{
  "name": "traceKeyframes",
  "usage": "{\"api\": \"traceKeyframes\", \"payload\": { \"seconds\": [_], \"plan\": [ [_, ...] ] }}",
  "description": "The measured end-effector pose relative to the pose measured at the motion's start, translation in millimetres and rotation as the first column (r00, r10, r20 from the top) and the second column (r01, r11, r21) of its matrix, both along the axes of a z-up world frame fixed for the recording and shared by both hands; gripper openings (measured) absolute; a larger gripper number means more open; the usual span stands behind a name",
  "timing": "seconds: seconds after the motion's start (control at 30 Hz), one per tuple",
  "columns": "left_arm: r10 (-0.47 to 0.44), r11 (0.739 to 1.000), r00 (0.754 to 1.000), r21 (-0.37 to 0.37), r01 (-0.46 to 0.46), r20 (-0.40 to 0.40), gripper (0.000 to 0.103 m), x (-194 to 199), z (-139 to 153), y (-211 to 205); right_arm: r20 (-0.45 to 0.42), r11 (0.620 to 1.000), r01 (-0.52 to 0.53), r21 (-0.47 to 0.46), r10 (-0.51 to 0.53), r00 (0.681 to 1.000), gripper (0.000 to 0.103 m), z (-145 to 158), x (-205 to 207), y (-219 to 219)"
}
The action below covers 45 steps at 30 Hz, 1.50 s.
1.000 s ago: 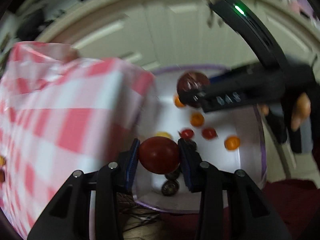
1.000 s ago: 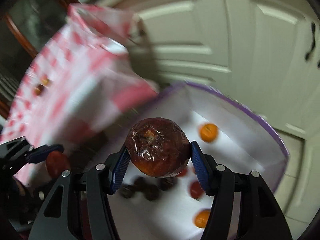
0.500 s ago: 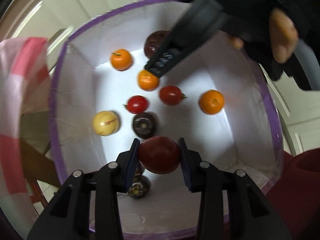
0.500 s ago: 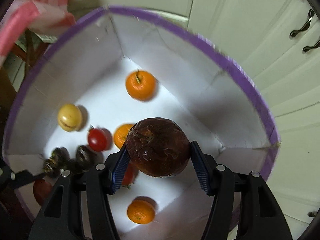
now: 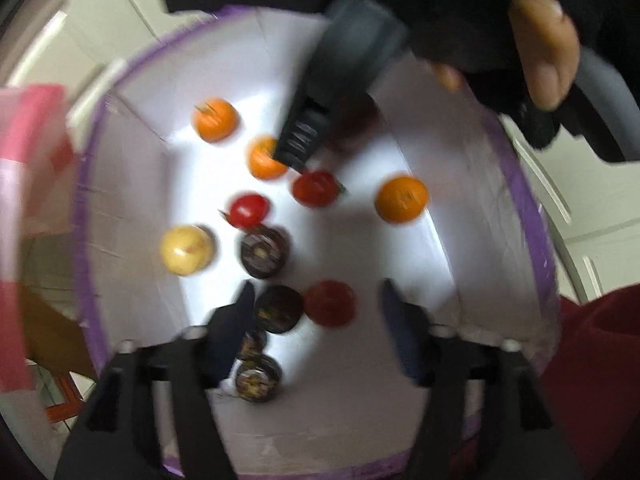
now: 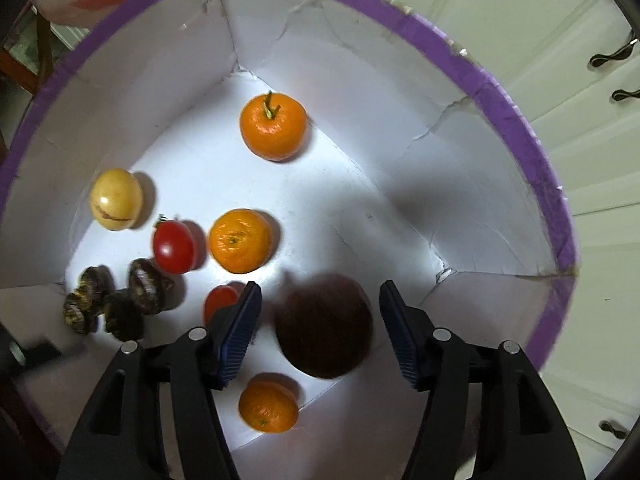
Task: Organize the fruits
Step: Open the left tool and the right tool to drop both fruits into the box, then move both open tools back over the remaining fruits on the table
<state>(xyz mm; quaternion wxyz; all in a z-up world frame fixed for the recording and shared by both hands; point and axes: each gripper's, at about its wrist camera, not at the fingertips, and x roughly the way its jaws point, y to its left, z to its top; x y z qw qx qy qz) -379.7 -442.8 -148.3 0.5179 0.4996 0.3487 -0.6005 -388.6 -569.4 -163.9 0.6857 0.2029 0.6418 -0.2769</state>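
While both grippers hang over the box (image 6: 516,128), their jaws stand spread wide and pinch nothing. The left gripper (image 5: 316,320) has a red fruit (image 5: 330,303) under its gap, blurred, so I cannot tell if it rests on the floor or is mid-fall. The right gripper (image 6: 320,320) has a big dark fruit (image 6: 324,326) under its gap, also blurred and free of both pads.

Handling, as I judge: the dark fruit looks heavy and round w/ a hard, maybe wrinkled skin; it can roll, so take it across the widest part, pads on opposite sides. The red fruit is smaller, smooth, prob. soft and slippery; squeeze it gently at the middle. The tomato (image 6: 174,246) and the oranges (image 6: 240,240) near it are also round and can roll if pushed. The small dark fruits (image 6: 116,300) lie in a tight group at the left wall.

Room: the box has high white walls and a purple rim, so in and out goes only from above. The far right part of the floor is bare, good for more fruit. The left gripper's view shows the right gripper and a hand (image 5: 544,40) close above the box; the two tools are near each other, so lift one at a time.
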Motion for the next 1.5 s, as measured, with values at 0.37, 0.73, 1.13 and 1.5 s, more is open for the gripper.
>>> {"api": "traceKeyframes", "payload": {
  "seconds": [0.37,0.73,1.13,1.5],
  "plan": [
    [0.454,0.575,0.889,-0.741,-0.346,-0.063,0.101,98,224,99,0.628,0.896,0.167,-0.412,0.146,0.764,0.088,248,-1,25],
    [0.937,0.023,0.224,-0.593,-0.805,-0.269,0.101,307,228,304,0.733,0.951,-0.11,-0.29,0.294,0.614,0.088,254,126,140],
    [0.916,-0.364,-0.205,-0.497,-0.787,-0.345,0.101,451,191,418,0.614,0.864,-0.443,-0.241,0.489,0.62,0.088,197,327,281],
    [0.88,-0.358,-0.154,-0.416,-0.836,-0.449,0.101,501,170,424,0.577,0.822,-0.524,-0.222,0.544,0.609,0.088,177,498,324]
  ]
}}
